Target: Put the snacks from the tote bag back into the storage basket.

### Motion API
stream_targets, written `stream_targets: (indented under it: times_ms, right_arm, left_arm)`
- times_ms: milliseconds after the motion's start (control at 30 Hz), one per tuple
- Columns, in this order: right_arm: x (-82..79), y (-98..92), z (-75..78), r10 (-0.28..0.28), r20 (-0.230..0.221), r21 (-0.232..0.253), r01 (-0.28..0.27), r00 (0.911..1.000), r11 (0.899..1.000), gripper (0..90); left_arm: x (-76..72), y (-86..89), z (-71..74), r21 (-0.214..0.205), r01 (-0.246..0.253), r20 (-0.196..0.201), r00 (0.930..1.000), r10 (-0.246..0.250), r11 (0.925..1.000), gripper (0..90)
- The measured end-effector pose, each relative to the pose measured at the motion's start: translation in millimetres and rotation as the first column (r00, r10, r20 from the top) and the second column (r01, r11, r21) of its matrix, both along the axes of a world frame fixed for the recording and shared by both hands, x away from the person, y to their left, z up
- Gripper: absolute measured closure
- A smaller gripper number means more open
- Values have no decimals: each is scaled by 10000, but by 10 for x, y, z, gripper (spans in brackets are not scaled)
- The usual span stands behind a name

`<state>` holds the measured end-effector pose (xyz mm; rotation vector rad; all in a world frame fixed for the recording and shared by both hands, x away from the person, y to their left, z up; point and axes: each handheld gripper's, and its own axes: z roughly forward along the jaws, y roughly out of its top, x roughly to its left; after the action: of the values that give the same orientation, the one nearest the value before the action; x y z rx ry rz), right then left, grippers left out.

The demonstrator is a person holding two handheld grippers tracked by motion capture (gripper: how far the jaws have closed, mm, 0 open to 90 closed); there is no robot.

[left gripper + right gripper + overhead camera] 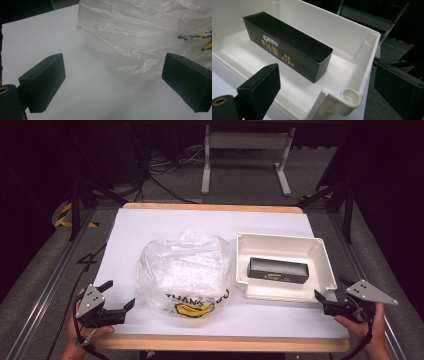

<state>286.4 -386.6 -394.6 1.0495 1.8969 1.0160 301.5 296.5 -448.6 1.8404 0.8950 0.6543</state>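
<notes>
We find the left gripper (pixel 119 296) released at 7 o'clock, beside the plastic bag (pixel 184 272). The right gripper (pixel 331 293), also released, sits at 4 o'clock near the white tray (pixel 327 265) corner, which holds a black box (pixel 278 270).

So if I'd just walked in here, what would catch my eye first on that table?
Probably the crumpled clear plastic bag with yellow and black print, sitting mid-table on the white sheet. Right beside it is a cream tray holding one long black box with gold lettering. At the near corners a person holds two black grippers, left and right, both open and empty.
</notes>
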Motion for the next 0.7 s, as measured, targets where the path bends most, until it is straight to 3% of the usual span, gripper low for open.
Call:
stream_targets:
  times_ms: [267, 367, 633, 700]
  right_arm:
    - [-98, -73, -147, -282, -19, 351, 283, 9996, 9990, 78]
    - [-99, -82, -182, -404, -52, 261, 405, 9992, 9988, 89]
    - [-155, -67, -331, -158, 569, 360, 137, 9983, 9993, 88]
    - [-143, -55, -374, -81, 452, 466, 60, 9989, 9989, 82]
  left_arm:
    - [27, 4, -18, -121, -5, -73, 10000, 4, 9999, 59]
    - [23, 3, -14, -127, 19, -53, 10000, -20, 9999, 59]
    - [44, 91, -45, -524, -348, -70, 9994, 345, 9980, 58]
    - [54, 112, -45, -606, -453, -43, 9990, 452, 9971, 58]
